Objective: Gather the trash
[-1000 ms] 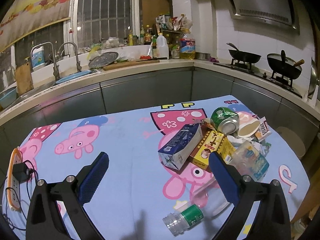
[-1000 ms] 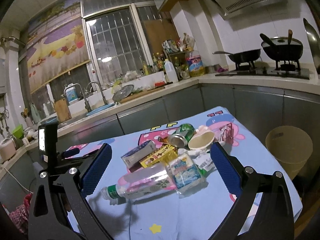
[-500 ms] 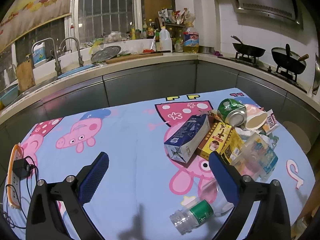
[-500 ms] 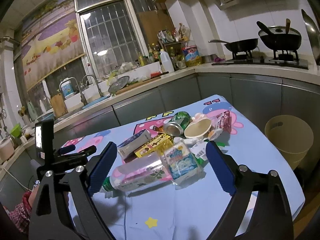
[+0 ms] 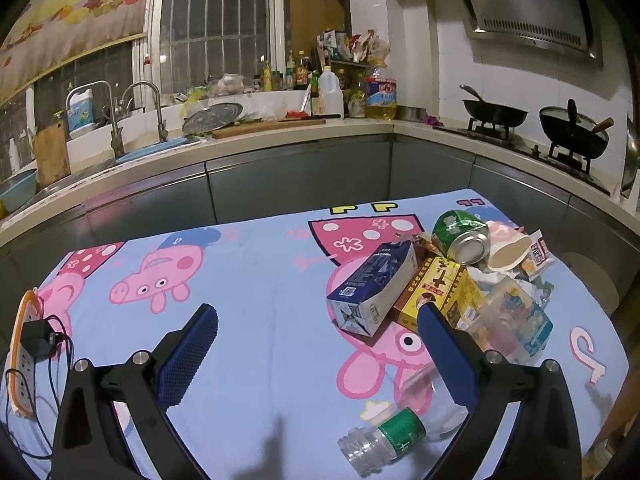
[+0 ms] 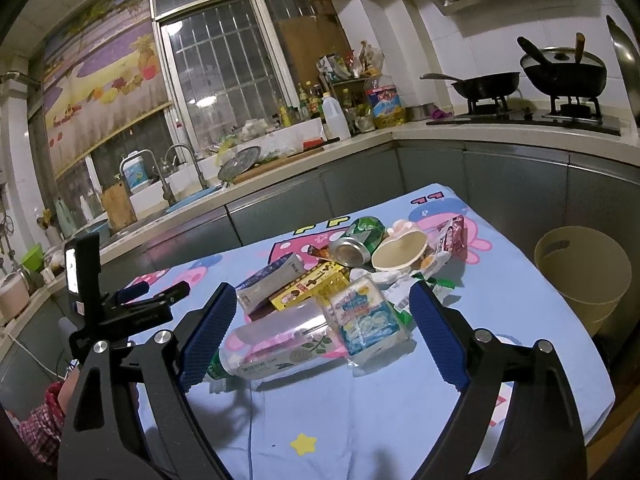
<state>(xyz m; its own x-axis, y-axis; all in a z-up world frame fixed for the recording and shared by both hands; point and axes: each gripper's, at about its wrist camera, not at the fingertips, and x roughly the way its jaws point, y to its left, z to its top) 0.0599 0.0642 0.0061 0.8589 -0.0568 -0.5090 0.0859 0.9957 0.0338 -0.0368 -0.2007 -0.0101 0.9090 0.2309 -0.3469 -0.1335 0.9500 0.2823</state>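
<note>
A heap of trash lies on the cartoon-print tablecloth [image 5: 260, 280]: a blue-white carton [image 5: 372, 284], a yellow box [image 5: 436, 284], a green can [image 5: 460, 232], a paper cup [image 5: 508, 252] and a clear bottle with a green label [image 5: 392, 432]. My left gripper [image 5: 316, 316] is open above the cloth, left of the heap, holding nothing. My right gripper [image 6: 324, 292] is open and low in front of the heap. The clear bottle [image 6: 276, 344] and a blue tissue pack [image 6: 368, 320] lie between its fingers, and the pads do not press on them. The left gripper [image 6: 160, 291] shows at the left of the right wrist view.
A beige waste bin [image 6: 580, 272] stands on the floor off the table's right edge. A power strip with a charger [image 5: 24, 352] lies at the table's left edge. Counters with a sink [image 5: 152, 148] and a stove with pans [image 5: 572, 136] run behind the table.
The right gripper's fingers have narrowed a little and it has edged closer to the bottle and tissue pack. The left gripper has hardly moved.
</note>
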